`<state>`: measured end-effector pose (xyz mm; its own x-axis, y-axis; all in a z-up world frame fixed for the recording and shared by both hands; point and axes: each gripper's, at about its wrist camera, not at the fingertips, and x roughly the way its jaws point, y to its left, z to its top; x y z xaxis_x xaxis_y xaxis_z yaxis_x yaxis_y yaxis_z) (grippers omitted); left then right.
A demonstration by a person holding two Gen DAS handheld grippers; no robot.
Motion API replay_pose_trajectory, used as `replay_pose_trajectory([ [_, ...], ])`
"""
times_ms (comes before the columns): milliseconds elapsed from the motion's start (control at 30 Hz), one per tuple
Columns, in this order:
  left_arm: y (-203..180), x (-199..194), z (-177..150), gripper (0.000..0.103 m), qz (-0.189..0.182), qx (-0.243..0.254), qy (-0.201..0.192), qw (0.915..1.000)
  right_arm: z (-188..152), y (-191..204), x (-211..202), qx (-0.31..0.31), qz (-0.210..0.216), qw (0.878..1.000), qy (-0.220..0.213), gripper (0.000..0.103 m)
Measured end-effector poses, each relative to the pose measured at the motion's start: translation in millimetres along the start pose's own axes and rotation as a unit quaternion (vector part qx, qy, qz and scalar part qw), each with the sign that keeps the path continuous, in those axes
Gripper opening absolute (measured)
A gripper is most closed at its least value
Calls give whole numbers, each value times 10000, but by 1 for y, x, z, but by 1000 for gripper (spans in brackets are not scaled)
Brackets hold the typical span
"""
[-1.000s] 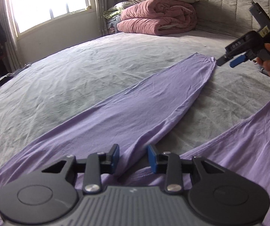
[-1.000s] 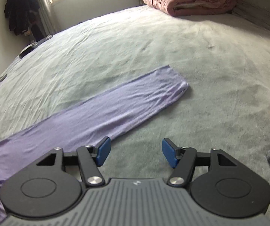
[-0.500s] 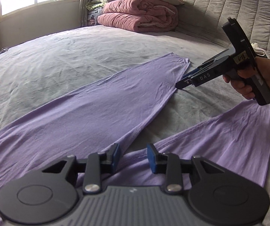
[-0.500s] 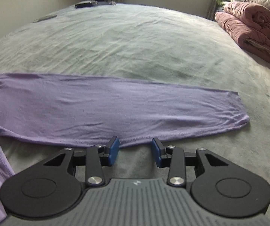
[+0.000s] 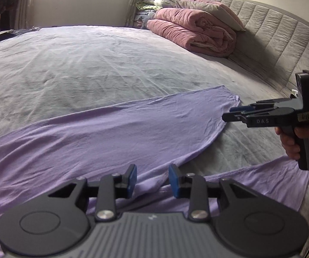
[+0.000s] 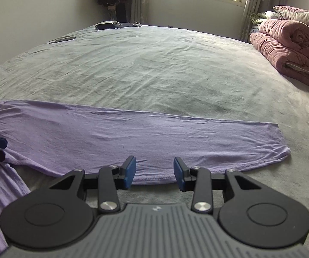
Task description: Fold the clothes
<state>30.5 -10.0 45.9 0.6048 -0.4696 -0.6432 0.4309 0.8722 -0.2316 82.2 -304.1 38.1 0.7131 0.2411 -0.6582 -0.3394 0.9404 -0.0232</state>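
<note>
my left tool (image 5: 152,179) sat part open over the purple garment (image 5: 111,133) spread flat across the near side of the bed (image 5: 90,64). my right tool (image 6: 154,169) hovered part open at a leg's hem, gripping nothing.

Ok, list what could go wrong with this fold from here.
1. Both jaws stand apart with nothing pinched: the left gripper and right gripper may lift without the purple trousers.
2. The near leg's hem lies flat on the grey bedcover, so a grab might catch the cover too.
</note>
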Motion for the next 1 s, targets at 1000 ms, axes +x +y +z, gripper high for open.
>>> replay_pose_trajectory([
  [1000, 61, -8, 0, 35, 780, -1344, 207, 9876, -12, -15, 8, 220, -393, 9964, 717, 51],
])
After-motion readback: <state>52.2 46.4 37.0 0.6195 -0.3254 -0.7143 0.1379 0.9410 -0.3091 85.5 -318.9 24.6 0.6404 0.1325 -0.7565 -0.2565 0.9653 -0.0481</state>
